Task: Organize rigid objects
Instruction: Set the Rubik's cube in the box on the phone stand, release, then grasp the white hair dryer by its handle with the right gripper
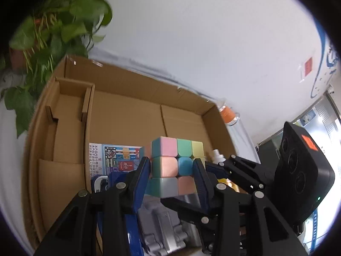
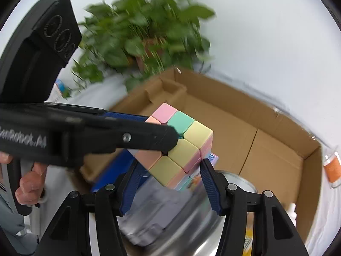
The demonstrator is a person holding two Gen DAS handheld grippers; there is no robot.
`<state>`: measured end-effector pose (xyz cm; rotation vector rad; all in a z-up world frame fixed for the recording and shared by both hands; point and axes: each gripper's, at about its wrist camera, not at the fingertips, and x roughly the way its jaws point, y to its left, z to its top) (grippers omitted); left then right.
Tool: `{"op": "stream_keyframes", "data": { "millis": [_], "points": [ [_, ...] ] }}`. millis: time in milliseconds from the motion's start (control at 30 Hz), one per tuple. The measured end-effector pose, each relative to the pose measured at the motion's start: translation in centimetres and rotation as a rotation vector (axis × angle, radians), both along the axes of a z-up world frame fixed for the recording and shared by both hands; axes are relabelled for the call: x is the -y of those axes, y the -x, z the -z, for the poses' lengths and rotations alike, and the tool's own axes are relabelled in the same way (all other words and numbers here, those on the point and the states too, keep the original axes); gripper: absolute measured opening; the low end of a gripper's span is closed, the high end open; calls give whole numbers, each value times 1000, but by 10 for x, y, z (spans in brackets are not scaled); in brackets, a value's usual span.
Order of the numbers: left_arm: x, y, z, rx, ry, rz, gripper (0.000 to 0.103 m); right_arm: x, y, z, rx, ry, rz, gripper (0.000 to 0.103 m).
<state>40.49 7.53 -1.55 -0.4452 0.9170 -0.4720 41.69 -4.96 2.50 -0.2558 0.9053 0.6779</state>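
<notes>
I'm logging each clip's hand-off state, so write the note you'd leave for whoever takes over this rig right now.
Left gripper: shut on the pastel cube, held up over the cardboard box.
Right gripper: open, its fingers on either side of the cube's lower corner, not yet clamping.
Already in the near end of the box: a printed blue package, a grey plastic piece, a metal bowl. The far end and the divider section look unfilled.
Done: cube picked up.
Left: probably pass it to the right gripper or set it into the box, then release.
</notes>
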Motion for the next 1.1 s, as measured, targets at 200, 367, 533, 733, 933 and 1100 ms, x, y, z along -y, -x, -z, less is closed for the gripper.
{"op": "stream_keyframes", "data": {
  "millis": [200, 367, 533, 733, 933, 1100],
  "points": [
    [7, -13, 26, -87, -21, 34, 37, 1, -23, 31, -96, 56, -19, 55],
    [9, -3, 23, -125, -47, 41, 37, -1, -15, 30, -149, 41, -7, 57],
    [3, 24, 6, -68, -88, 34, 37, 14, 11, 11, -123, 18, 95, 73],
    [-23, 138, -48, 183, -270, -81, 82, 33, 134, -33, 117, -69, 202, 102],
    [-59, 264, -70, 279, -395, -252, 84, 13, 251, -8, 170, -115, 272, 102],
    [-95, 323, -34, 125, -329, -328, 84, -29, 317, 23, 66, -149, 119, 102]
  ]
}}
